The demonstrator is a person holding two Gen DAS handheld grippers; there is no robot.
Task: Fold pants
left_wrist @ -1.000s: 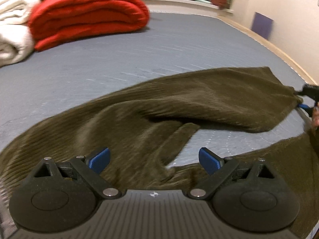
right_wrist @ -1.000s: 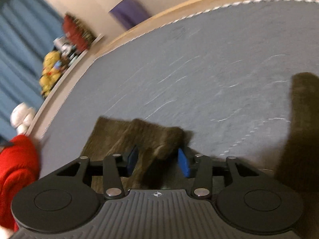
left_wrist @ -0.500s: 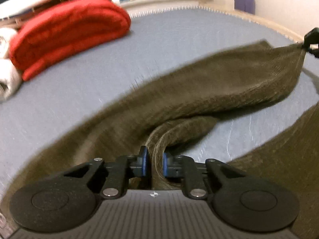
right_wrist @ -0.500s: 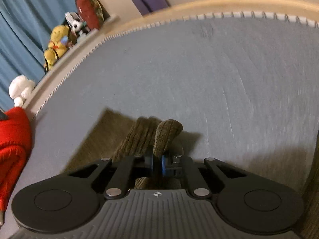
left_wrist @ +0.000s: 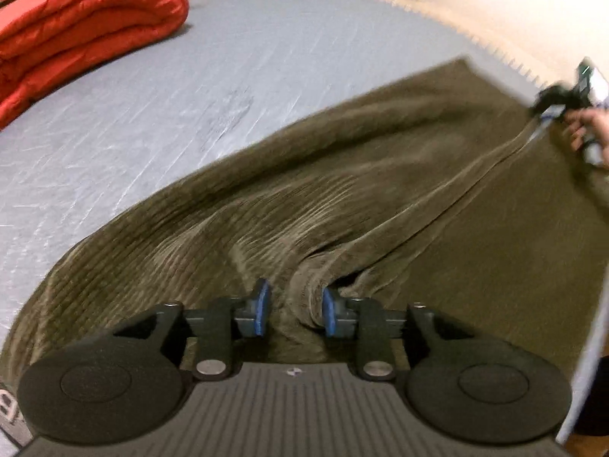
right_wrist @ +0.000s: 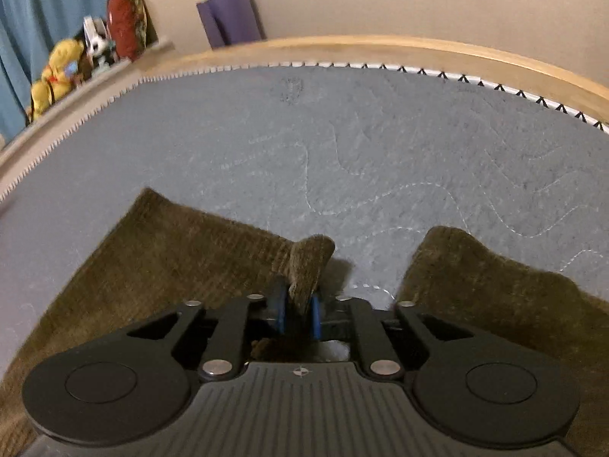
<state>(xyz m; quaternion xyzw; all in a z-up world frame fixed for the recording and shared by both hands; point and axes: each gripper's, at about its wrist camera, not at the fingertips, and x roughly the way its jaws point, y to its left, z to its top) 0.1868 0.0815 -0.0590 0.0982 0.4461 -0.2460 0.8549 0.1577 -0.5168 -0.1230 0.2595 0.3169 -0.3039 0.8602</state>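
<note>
The soft, limp pants (left_wrist: 342, 205) bunch between both opening jaws, left gripper (left_wrist: 294, 313) mid-fabric, right gripper (right_wrist: 298, 314) pinching a hem corner.

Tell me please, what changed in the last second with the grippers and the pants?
Both grippers closed on the olive-brown corduroy pants: left gripper on a bunched fold, right gripper on a leg's end. Their jaws are opening slightly, cloth still between. The folded red quilt stayed.
</note>
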